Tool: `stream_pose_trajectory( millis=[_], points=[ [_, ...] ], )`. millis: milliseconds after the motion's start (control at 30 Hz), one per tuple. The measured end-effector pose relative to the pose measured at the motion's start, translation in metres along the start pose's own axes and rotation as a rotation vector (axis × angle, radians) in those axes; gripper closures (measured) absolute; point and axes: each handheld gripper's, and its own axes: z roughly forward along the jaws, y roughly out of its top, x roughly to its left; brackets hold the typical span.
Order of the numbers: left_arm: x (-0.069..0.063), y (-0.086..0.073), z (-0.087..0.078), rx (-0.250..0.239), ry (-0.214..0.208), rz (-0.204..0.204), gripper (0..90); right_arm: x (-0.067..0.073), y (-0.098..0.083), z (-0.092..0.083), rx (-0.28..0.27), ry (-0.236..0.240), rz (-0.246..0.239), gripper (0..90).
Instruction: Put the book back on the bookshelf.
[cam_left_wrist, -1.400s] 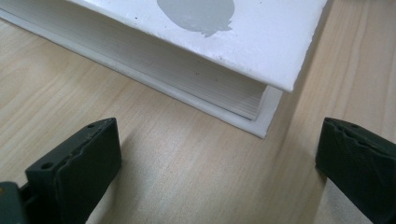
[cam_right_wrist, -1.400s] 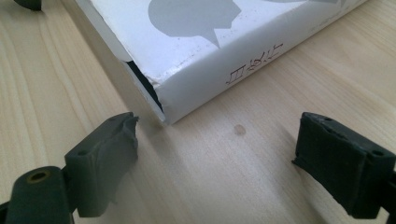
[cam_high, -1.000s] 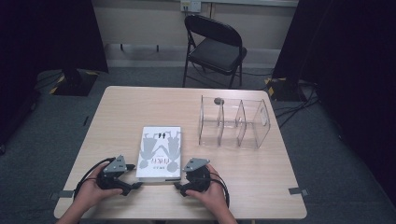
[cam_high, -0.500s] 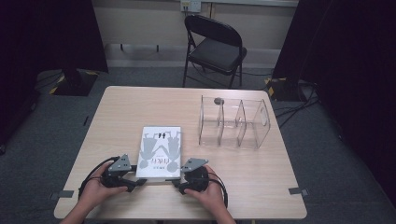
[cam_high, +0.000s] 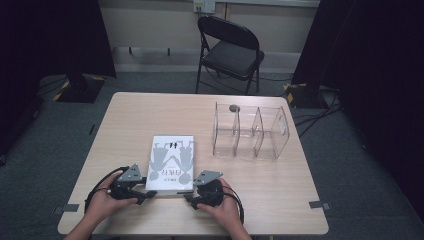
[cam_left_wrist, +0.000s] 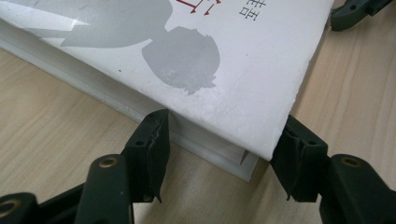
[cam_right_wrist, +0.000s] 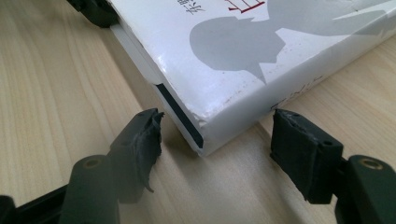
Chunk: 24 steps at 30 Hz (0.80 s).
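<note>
A white book (cam_high: 172, 160) with grey silhouettes on its cover lies flat on the table (cam_high: 280, 190), near the front edge. My left gripper (cam_high: 149, 192) lies level at the book's near left corner. Its jaws have just been closing, and in the left gripper view both pads (cam_left_wrist: 154, 140) touch that corner of the book (cam_left_wrist: 224, 70). My right gripper (cam_high: 189, 196) lies at the near right corner. Its jaws have also just been closing, and the pads (cam_right_wrist: 294, 140) sit against the spine and bottom edge of the book (cam_right_wrist: 243, 56).
A clear plastic organiser (cam_high: 250, 131) with three upright slots stands at the right of the table, a small dark object (cam_high: 233, 107) on its top. A black folding chair (cam_high: 230, 50) stands beyond the far edge. Cables trail from both grippers.
Both grippers have edged inward against the book's near corners and their jaws have narrowed around them. The book has not moved.
</note>
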Motion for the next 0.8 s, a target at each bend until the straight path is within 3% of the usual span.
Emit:
stream_pose_trajectory(
  millis=[133, 300, 367, 567, 700, 800],
  points=[
    [-0.002, 0.003, 0.001, 0.000, 0.013, -0.052, 41.9, 0.001, 0.000, 0.000, 0.002, -0.002, 0.005, 32.1],
    [-0.003, 0.007, 0.000, 0.040, 0.022, -0.055, 42.6, 0.001, 0.000, 0.000, 0.000, -0.002, 0.003, 32.0],
    [-0.005, 0.008, 0.001, 0.036, 0.026, -0.079, 43.2, 0.001, 0.000, 0.000, -0.001, -0.003, 0.001, 32.0],
    [-0.007, 0.013, -0.001, 0.083, 0.045, -0.054, 44.5, 0.001, 0.000, 0.000, -0.001, -0.003, 0.001, 32.0],
    [-0.008, 0.013, -0.001, 0.057, 0.048, -0.100, 45.9, 0.001, 0.000, 0.000, 0.000, -0.003, 0.000, 31.8],
    [-0.008, 0.016, -0.003, 0.087, 0.050, -0.083, 46.8, 0.002, 0.000, 0.000, 0.003, -0.003, 0.005, 31.0]
  ],
)
